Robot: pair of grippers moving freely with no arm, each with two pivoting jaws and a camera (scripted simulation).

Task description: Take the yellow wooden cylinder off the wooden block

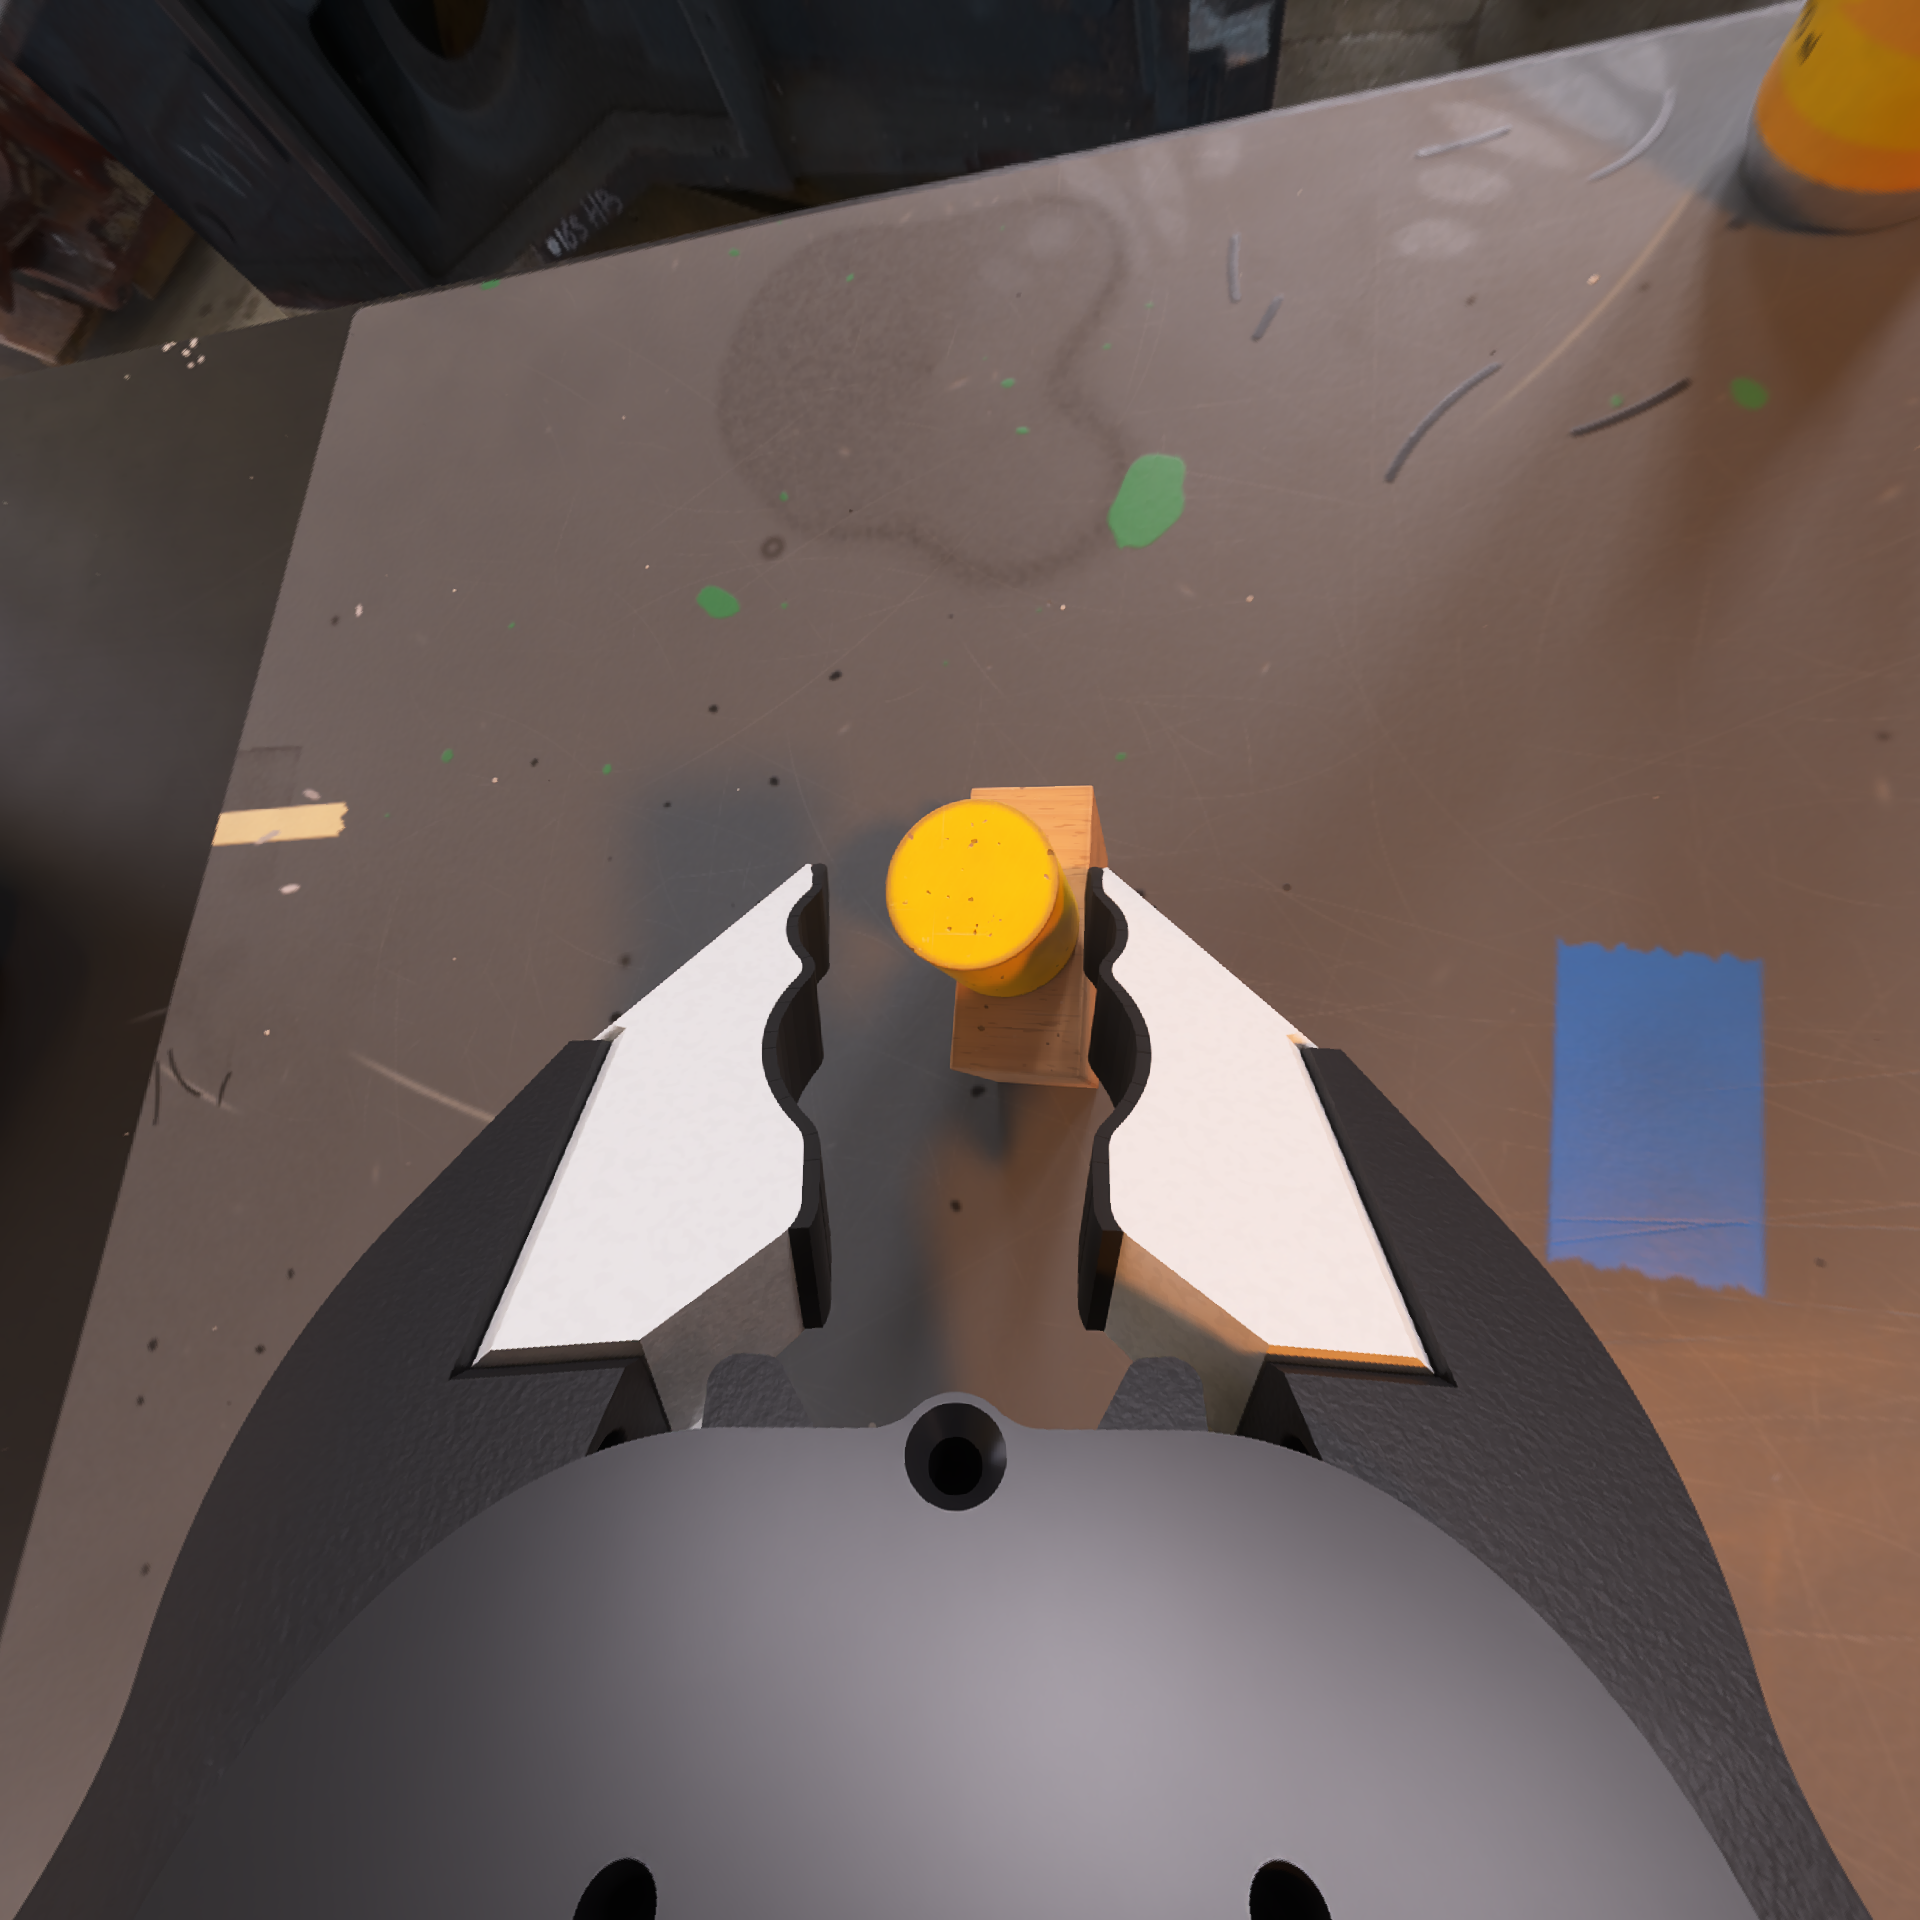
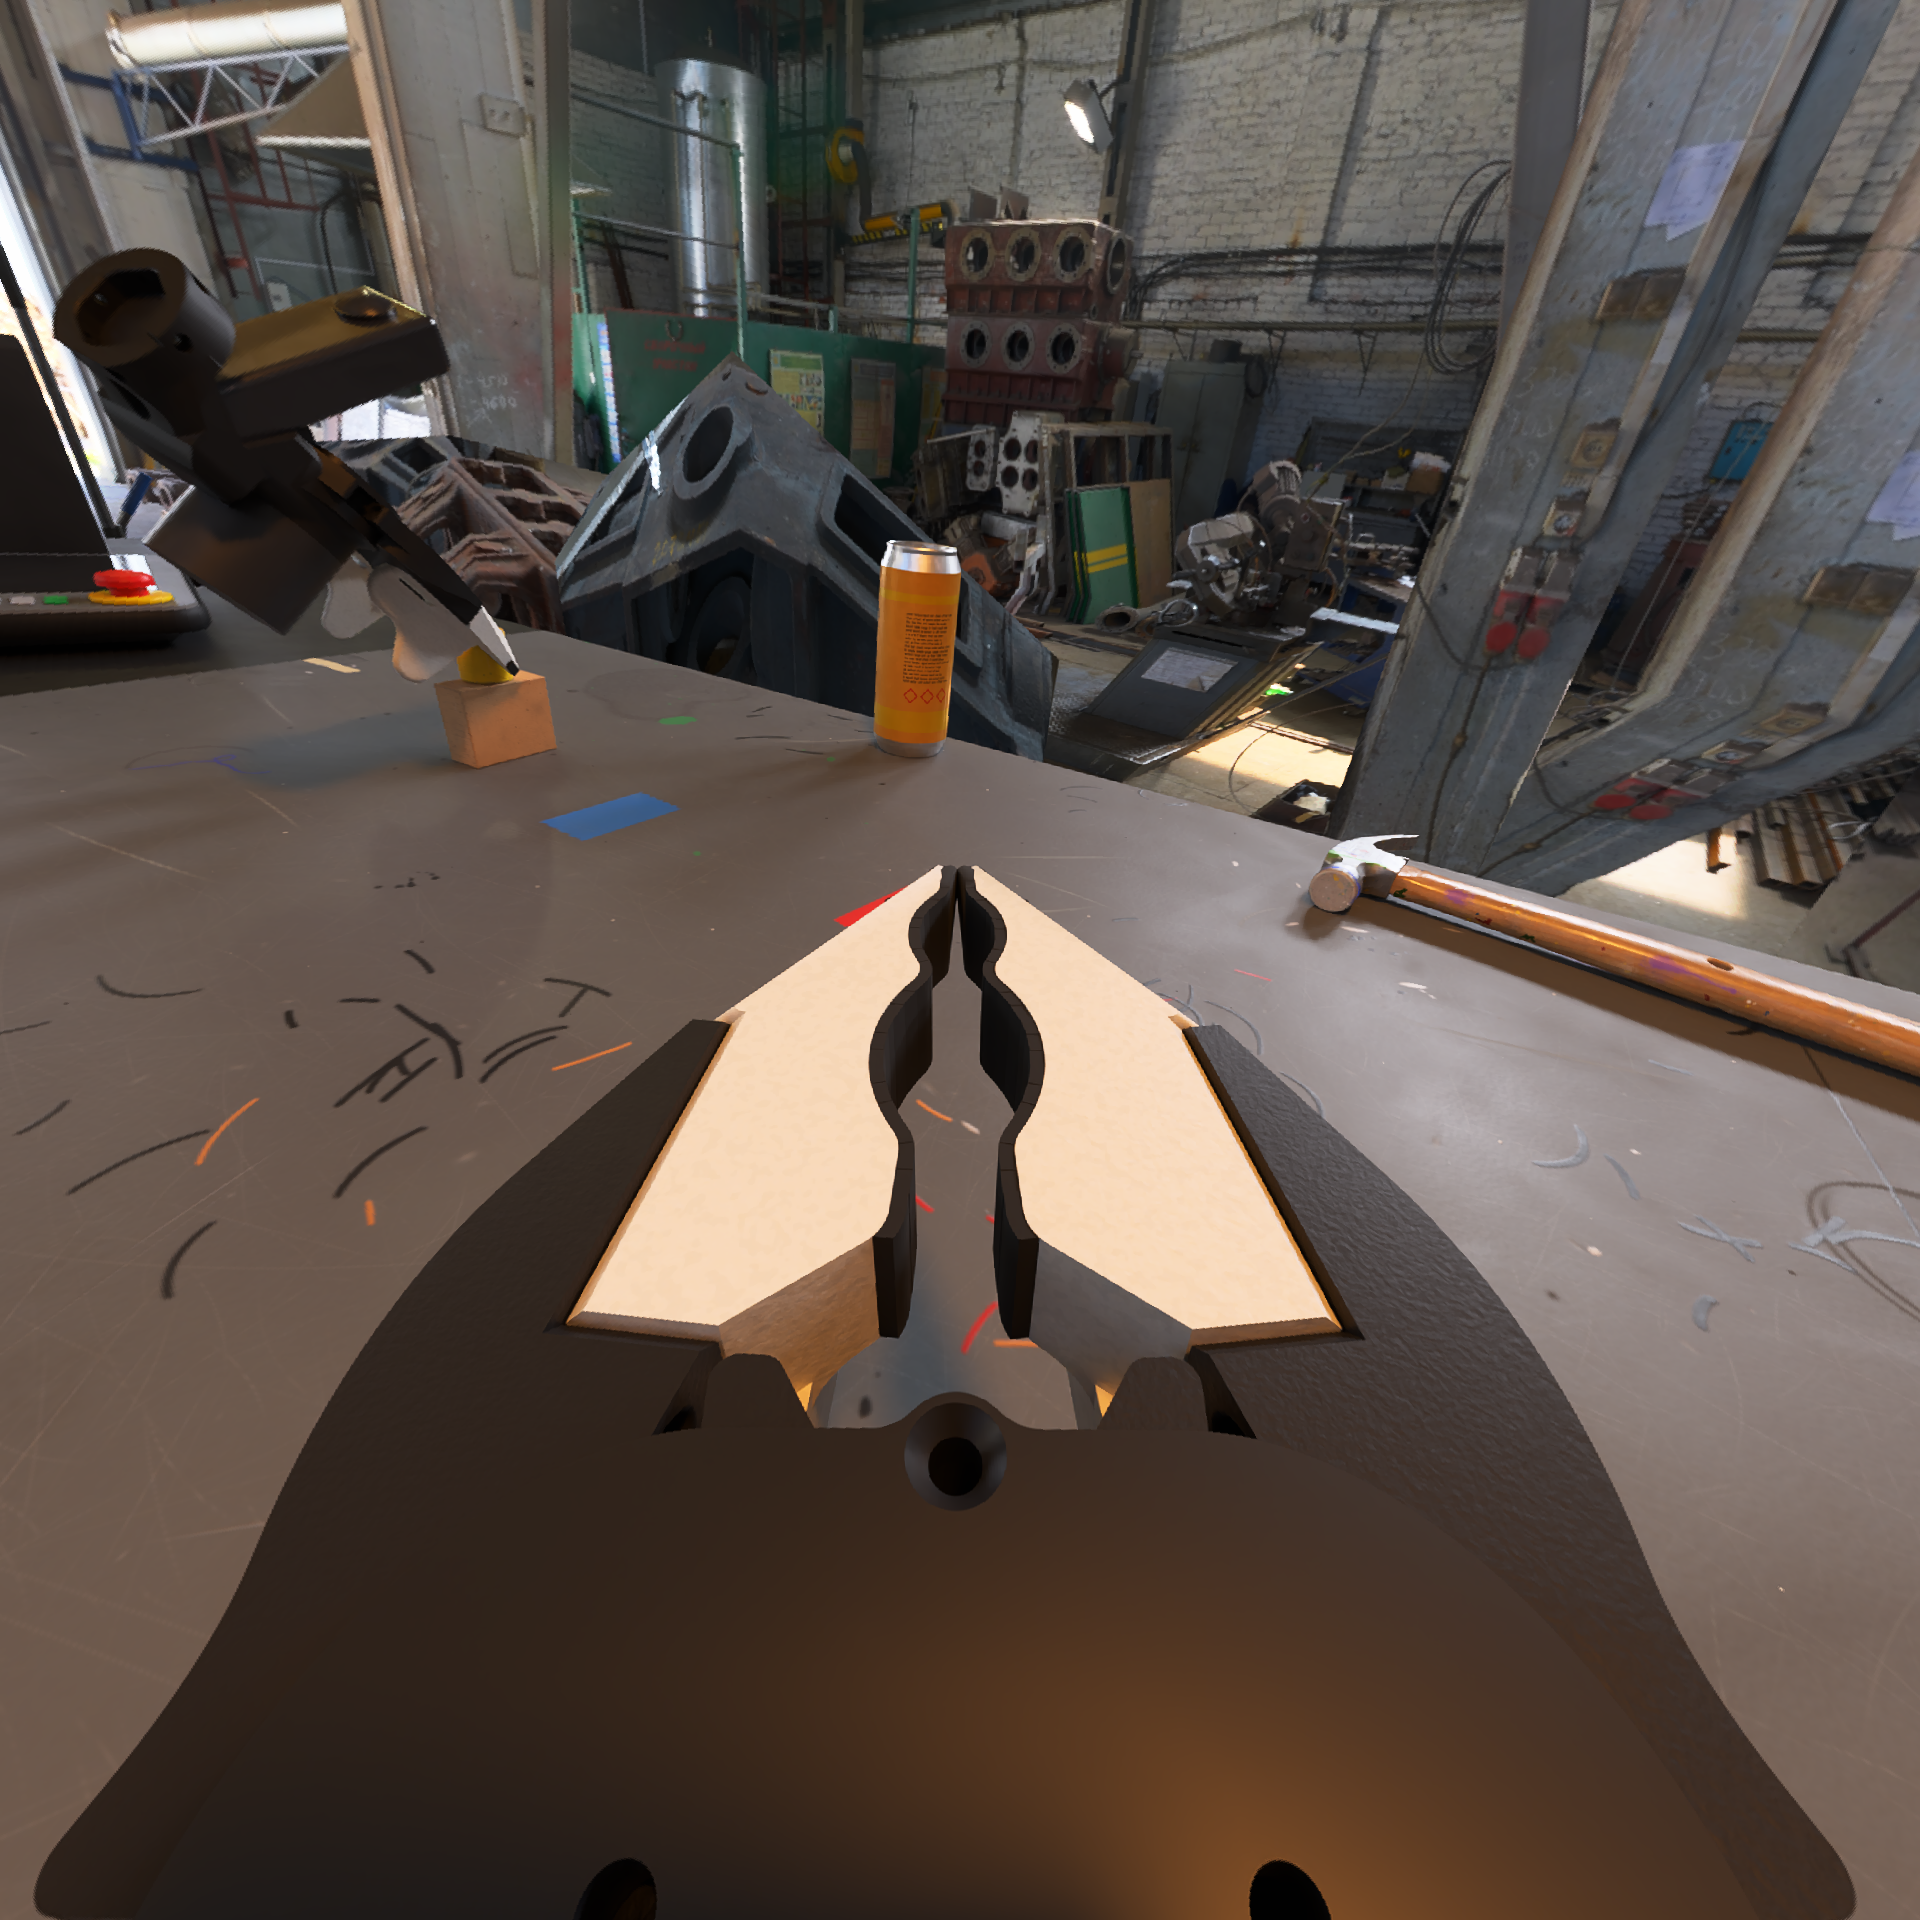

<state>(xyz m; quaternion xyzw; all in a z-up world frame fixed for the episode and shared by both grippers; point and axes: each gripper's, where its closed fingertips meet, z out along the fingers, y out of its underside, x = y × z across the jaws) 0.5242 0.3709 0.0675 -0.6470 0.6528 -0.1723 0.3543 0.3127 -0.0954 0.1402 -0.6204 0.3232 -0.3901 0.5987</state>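
A yellow wooden cylinder (image 1: 977, 894) stands upright on a wooden block (image 1: 1029, 1023) on the grey table. My left gripper (image 1: 956, 883) is open, tilted down over them. Its fingertips sit on either side of the cylinder, which lies nearer the right finger (image 1: 1117, 966); contact is unclear. In the right wrist view the left gripper (image 2: 488, 649) reaches down at the cylinder (image 2: 480, 665) on the block (image 2: 497, 719) at the far left. My right gripper (image 2: 956, 883) is shut and empty, low over the table's middle, far from the block.
An orange can (image 2: 914, 649) stands at the table's far edge, also seen in the left wrist view (image 1: 1839, 104). A hammer (image 2: 1600, 935) lies at the right edge. A blue tape patch (image 1: 1657, 1117) lies right of the block. The table's left edge (image 1: 301, 582) is near.
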